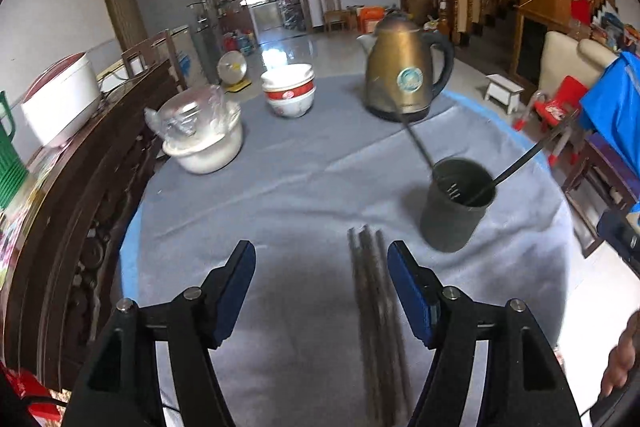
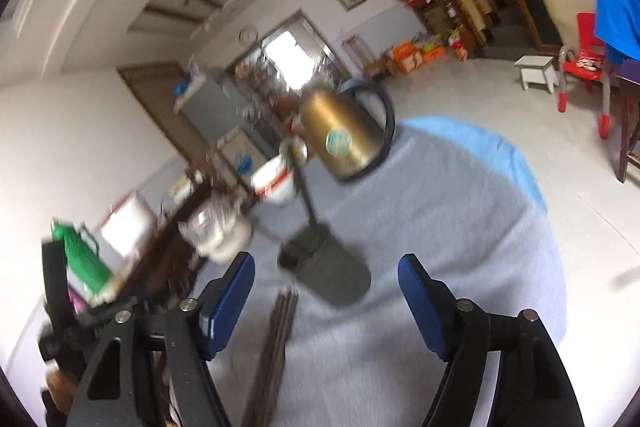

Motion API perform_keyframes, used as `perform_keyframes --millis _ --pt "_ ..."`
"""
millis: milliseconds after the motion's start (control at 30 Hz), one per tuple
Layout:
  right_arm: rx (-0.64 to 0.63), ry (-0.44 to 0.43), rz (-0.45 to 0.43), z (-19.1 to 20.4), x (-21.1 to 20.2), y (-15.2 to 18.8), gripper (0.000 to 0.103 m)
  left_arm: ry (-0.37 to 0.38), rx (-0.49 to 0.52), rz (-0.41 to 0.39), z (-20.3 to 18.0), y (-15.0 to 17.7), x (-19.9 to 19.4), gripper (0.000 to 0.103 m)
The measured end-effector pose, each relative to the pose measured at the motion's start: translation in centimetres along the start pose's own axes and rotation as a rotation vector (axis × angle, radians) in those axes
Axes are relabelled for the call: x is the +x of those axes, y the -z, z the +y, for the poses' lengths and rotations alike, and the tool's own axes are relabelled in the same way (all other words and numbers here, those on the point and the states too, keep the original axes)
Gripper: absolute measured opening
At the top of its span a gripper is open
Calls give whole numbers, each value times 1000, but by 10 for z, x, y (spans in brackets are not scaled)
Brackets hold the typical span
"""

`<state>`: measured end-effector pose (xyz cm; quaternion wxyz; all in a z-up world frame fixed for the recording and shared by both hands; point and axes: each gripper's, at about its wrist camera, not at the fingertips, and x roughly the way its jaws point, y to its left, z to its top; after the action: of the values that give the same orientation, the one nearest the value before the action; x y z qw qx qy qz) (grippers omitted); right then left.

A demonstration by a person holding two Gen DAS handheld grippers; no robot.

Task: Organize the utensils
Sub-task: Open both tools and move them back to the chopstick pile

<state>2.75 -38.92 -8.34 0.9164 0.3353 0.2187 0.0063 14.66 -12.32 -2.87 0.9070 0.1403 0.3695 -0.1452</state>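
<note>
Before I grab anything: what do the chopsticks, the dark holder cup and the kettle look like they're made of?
Chopsticks: probably metal, grey with a dull sheen, though blurred. Holder cup: matte dark grey, plastic or coated metal; the look leaves it open. Kettle: brushed gold-toned metal body, seemingly steel, with a black, likely plastic handle and base.

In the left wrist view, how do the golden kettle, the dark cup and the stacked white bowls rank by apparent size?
1. Golden metal kettle.
2. Dark cylindrical cup, though nearer the camera, so unsure.
3. Stacked white bowls with red band.
</note>
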Motion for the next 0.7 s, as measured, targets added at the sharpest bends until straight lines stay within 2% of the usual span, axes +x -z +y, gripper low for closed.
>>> perform_keyframes --millis 67,167,333,700 --pt "-14 2 50 3 10 14 65 -6 -10 11 4 6 5 69" --pt "-27 -1 104 11 25 25 57 -9 -20 22 9 11 8 69" --pt "-81 6 154 29 43 41 55 -17 -33 36 16 19 14 69" --pt "-118 11 218 48 63 53 54 -27 -55 68 31 29 33 70"
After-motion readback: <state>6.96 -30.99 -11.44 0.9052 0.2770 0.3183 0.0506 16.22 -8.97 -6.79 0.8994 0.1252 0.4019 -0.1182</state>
